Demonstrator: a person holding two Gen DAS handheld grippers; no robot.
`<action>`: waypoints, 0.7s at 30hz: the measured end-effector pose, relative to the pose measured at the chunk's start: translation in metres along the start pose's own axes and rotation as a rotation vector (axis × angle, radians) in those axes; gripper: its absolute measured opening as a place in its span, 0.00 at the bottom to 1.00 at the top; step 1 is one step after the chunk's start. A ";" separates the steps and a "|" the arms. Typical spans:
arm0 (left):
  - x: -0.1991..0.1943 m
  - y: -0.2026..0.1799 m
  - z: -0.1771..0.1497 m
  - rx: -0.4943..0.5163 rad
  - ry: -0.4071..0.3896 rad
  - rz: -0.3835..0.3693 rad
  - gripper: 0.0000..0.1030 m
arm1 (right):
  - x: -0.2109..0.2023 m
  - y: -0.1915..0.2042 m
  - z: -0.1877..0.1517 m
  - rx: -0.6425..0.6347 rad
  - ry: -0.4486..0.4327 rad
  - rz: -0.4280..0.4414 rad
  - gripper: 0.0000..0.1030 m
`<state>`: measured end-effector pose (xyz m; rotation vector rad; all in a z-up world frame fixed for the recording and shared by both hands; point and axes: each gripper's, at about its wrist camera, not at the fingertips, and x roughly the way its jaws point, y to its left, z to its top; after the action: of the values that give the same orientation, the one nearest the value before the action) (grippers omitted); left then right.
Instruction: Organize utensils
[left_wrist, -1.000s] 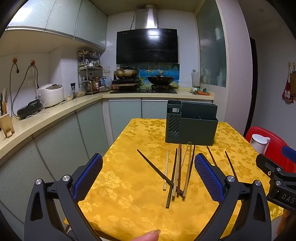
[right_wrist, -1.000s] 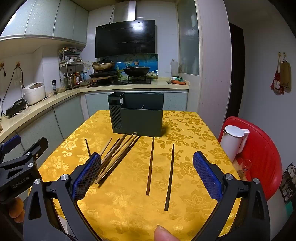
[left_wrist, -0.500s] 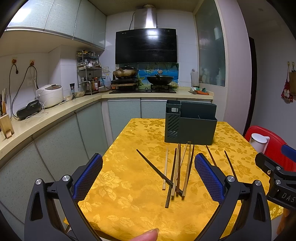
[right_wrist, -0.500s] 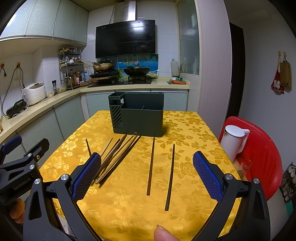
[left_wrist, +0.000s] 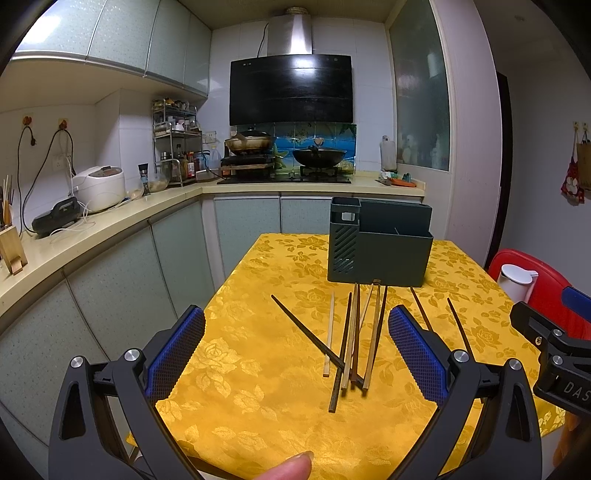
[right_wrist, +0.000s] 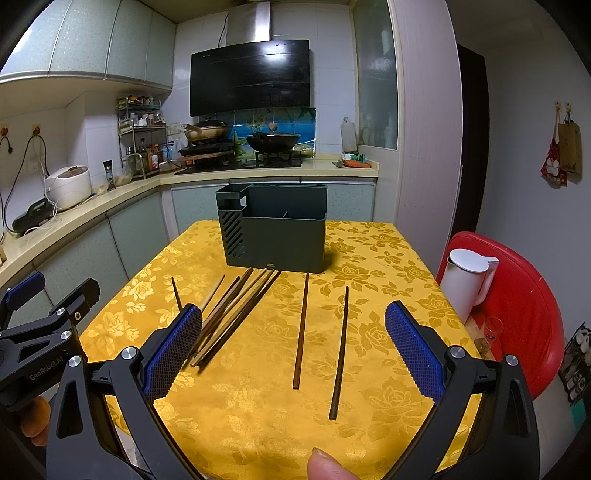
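Several wooden chopsticks (left_wrist: 351, 343) lie in a loose bundle on the yellow flowered tablecloth (left_wrist: 240, 362), just in front of a dark green utensil holder (left_wrist: 380, 247). In the right wrist view the same bundle (right_wrist: 236, 314) lies left of two separate dark chopsticks (right_wrist: 301, 332) (right_wrist: 340, 350), with the holder (right_wrist: 275, 232) behind them. My left gripper (left_wrist: 295, 354) is open above the table's near edge, with nothing between its blue pads. My right gripper (right_wrist: 293, 350) is open too, hovering over the two separate chopsticks.
A white kettle (right_wrist: 467, 284) stands on a red stool (right_wrist: 524, 302) right of the table. A kitchen counter (left_wrist: 92, 236) with a rice cooker (left_wrist: 98, 188) runs along the left; the stove (left_wrist: 284, 173) is at the back. A fingertip (left_wrist: 288, 469) shows at each view's bottom.
Both grippers have drifted very slightly; the chopsticks and the holder lie where they were. Both stay open.
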<state>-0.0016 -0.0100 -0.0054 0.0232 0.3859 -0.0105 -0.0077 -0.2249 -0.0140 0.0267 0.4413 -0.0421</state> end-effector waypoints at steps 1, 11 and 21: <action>0.000 0.000 0.000 0.000 0.000 0.000 0.93 | 0.000 0.000 0.000 0.000 0.000 0.001 0.94; 0.000 0.000 0.000 -0.001 0.002 0.000 0.93 | 0.000 0.000 0.000 0.001 0.000 0.001 0.94; 0.000 0.000 0.000 0.000 0.004 -0.001 0.93 | 0.000 0.000 0.000 0.001 0.000 0.001 0.94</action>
<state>-0.0011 -0.0104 -0.0054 0.0228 0.3896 -0.0117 -0.0077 -0.2253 -0.0144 0.0283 0.4410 -0.0413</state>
